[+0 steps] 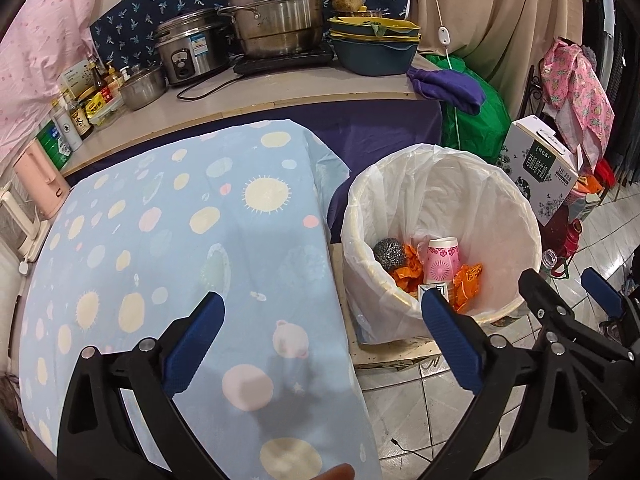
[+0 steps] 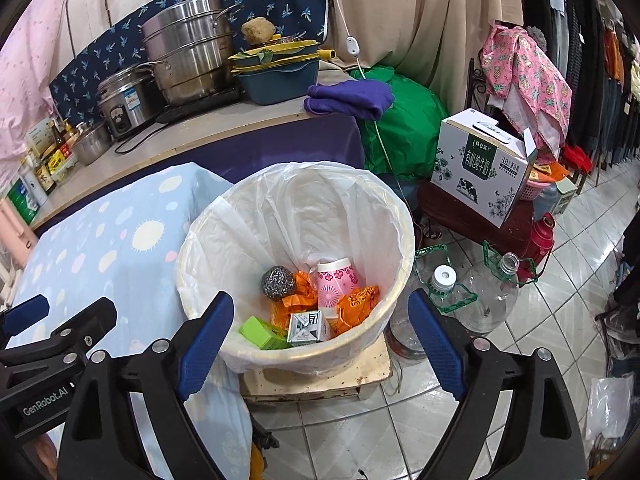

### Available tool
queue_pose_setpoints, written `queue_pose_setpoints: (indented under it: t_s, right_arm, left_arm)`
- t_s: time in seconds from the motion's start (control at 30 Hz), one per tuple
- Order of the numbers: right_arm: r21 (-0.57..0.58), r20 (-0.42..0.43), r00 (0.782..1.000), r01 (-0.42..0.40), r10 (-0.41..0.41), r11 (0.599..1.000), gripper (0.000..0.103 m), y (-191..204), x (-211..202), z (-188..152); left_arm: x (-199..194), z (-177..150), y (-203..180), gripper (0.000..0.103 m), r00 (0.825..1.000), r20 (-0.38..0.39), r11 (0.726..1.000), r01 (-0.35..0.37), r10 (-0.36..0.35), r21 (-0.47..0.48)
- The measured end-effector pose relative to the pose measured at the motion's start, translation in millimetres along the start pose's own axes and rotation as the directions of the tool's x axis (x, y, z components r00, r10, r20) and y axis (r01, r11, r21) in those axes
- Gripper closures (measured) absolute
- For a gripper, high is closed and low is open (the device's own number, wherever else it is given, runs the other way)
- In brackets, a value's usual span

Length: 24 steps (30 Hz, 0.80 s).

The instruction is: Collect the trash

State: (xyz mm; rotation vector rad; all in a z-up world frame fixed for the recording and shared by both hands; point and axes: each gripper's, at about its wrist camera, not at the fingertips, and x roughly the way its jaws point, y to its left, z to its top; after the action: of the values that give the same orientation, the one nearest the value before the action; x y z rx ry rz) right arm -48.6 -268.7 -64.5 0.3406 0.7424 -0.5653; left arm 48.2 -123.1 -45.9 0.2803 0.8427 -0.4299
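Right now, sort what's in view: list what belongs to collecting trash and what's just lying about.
Job: bin, and in it the scourer, pink cup, orange wrappers, green box, small carton.
Lying about: pots, milk box, purple cloth, empty bottles.

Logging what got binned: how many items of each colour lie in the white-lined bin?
Orange crumpled wrappers: 3
Pink paper cup: 1
Grey steel wool scourer: 1
Green small box: 1
White-and-grey small carton: 1
Total: 7
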Motion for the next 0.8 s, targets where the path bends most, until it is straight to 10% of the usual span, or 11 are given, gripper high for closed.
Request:
queue_pose_setpoints:
  t_s: [0.8]
  right_arm:
    - [-0.068,-0.043,0.999,-0.021,0.019,0.997,0.013,17.9,-21.9,-3.7]
  left_arm:
    - [-20.4,-11.5,27.3,0.008,0.997,-0.047,0.995,-0.072,0.068,-0.071]
